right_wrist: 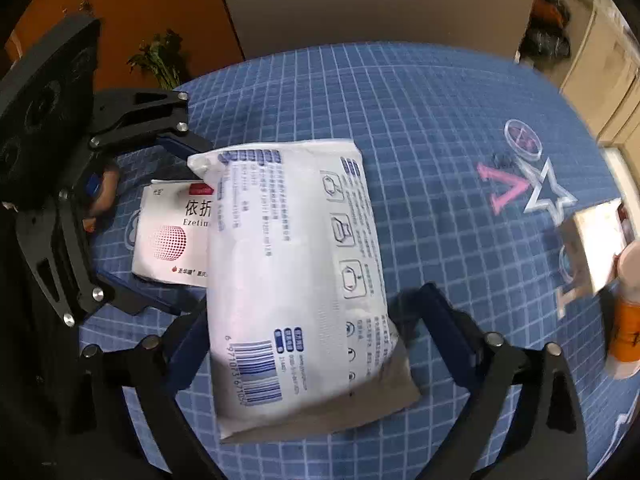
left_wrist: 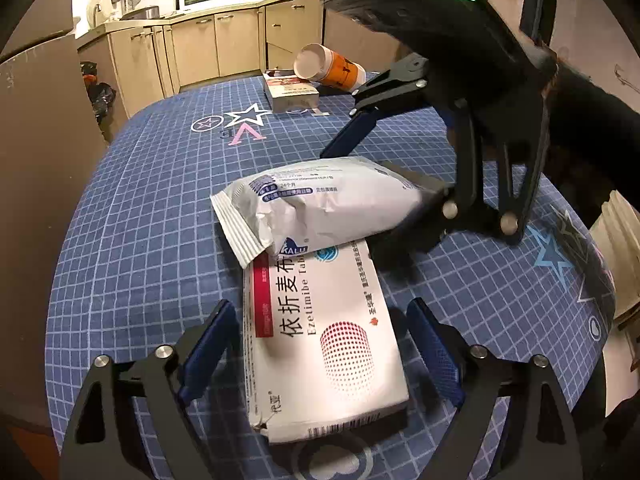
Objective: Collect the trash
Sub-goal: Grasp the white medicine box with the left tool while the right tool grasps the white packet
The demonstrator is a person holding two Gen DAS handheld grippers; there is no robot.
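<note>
Both views were fairly dim and warm-toned, lit from overhead indoors. The white pouch (right_wrist: 296, 280) caught the most light and glared pale along its upper half, while its lower end fell into grey shadow. Beyond the pouch, the star print (right_wrist: 548, 194) and the cup (right_wrist: 628, 312) smeared with motion blur. In the left wrist view the medicine box (left_wrist: 324, 344) stayed sharp and cast a dark shadow beside it. Fisheye bending curved the tablecloth (left_wrist: 140, 220) grid, and both pictures' corners went black.
</note>
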